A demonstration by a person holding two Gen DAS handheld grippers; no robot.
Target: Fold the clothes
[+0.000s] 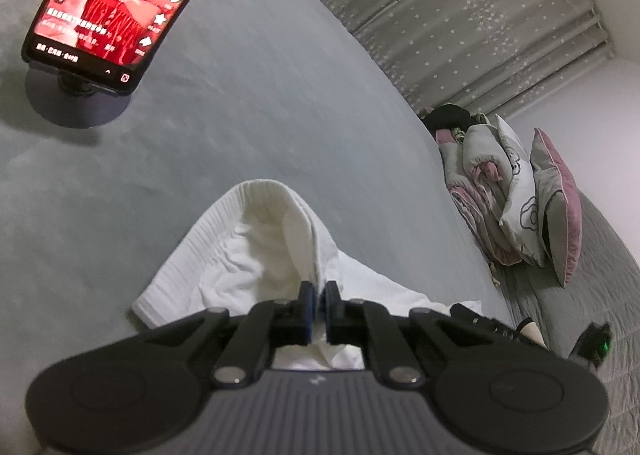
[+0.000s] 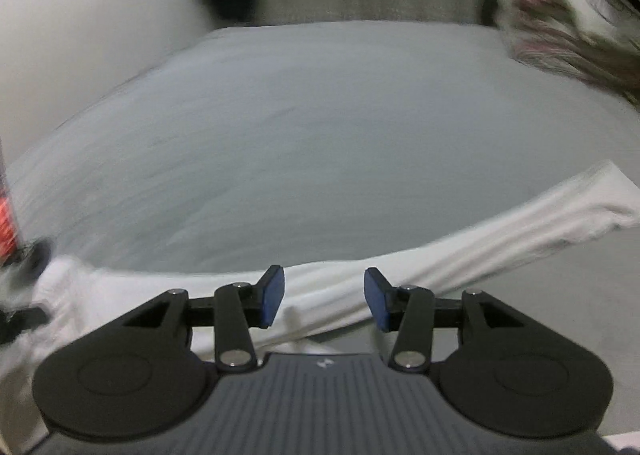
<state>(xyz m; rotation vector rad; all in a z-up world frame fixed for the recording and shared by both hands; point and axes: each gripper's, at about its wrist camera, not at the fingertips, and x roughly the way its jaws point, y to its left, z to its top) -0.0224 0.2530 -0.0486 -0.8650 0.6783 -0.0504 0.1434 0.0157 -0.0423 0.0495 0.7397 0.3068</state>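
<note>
Left gripper (image 1: 319,297) clamped on white garment (image 1: 256,251), right gripper (image 2: 324,301) apart, empty above probably a sleeve (image 2: 500,223): risk of uneven, bunching fold

Dim indoor light, fisheye-bent edges, right wrist view motion-blurred, glowing phone (image 1: 116,3)

My bed (image 1: 280,103) wears a grey sheet. On it lie the white garment (image 1: 248,251), a phone stand (image 1: 76,95) beyond the garment to its left, and bedding (image 1: 504,191) piled off to its right.
</note>
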